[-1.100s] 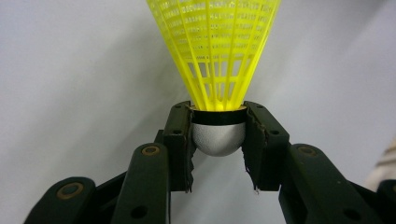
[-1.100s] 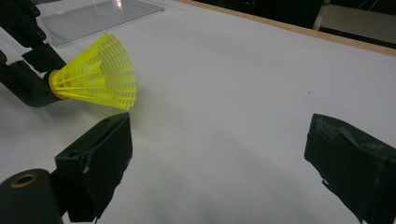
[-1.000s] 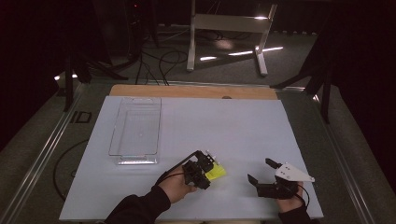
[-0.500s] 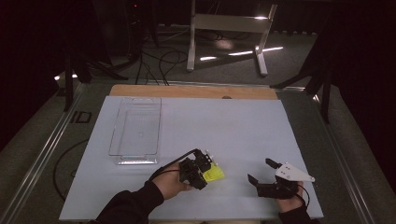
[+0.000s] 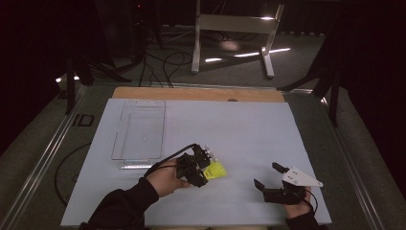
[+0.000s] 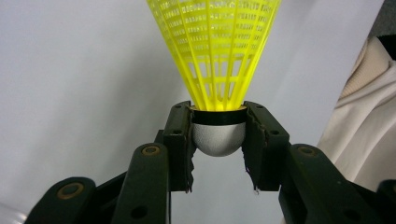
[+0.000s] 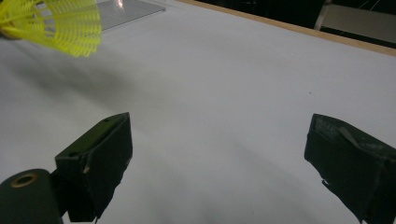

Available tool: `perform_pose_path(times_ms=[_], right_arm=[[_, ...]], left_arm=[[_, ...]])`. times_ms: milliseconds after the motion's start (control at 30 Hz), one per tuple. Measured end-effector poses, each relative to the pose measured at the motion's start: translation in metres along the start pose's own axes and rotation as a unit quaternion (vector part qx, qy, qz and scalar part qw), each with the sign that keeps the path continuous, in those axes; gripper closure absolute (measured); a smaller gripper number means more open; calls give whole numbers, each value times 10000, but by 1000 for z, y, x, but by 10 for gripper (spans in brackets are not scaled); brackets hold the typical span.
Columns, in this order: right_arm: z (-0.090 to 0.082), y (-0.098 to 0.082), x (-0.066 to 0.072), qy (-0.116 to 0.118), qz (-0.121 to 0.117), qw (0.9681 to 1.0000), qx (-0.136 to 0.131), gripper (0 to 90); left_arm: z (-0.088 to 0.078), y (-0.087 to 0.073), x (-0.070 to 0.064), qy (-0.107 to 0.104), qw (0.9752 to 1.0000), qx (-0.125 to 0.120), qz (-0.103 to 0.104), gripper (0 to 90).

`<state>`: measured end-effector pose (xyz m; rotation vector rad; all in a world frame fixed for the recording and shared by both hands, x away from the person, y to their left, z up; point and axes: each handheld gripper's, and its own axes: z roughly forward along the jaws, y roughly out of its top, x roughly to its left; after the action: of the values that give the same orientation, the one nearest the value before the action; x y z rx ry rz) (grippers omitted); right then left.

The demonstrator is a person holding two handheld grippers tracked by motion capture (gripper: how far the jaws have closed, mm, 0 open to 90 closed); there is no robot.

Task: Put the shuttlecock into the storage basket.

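- The counter (image 5: 249,139) is covered by a pale sheet.
- A clear tray (image 5: 140,129) lies at its left, empty.
- The right tool (image 5: 269,181) hovers near the front edge, jaws spread wide, holding nothing.
- The left tool (image 6: 218,140) clamps the yellow shuttlecock (image 6: 215,60) by its rounded grey base, beside the tray's near end.

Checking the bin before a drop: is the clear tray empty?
Empty: the clear tray shows bare bottom; the yellow shuttlecock sits clamped in the left gripper.

Left gripper (image 6: 218,140) jaws clamped, right gripper (image 7: 219,163) jaws agape.
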<state>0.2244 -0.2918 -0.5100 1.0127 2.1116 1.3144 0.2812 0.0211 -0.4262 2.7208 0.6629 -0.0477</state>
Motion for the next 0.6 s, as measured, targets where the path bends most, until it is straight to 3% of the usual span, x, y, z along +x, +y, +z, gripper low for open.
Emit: perform_pose_path(times_ms=[400,600], right_arm=[[0,0,0,-14,-9,10000,-21,80],[0,0,0,-15,-20,10000,-10,80]], left_arm=[[-14,-1,6,70,9999,-83,17,659],[-24,-3,14,98,9998,-151,-78,660]])
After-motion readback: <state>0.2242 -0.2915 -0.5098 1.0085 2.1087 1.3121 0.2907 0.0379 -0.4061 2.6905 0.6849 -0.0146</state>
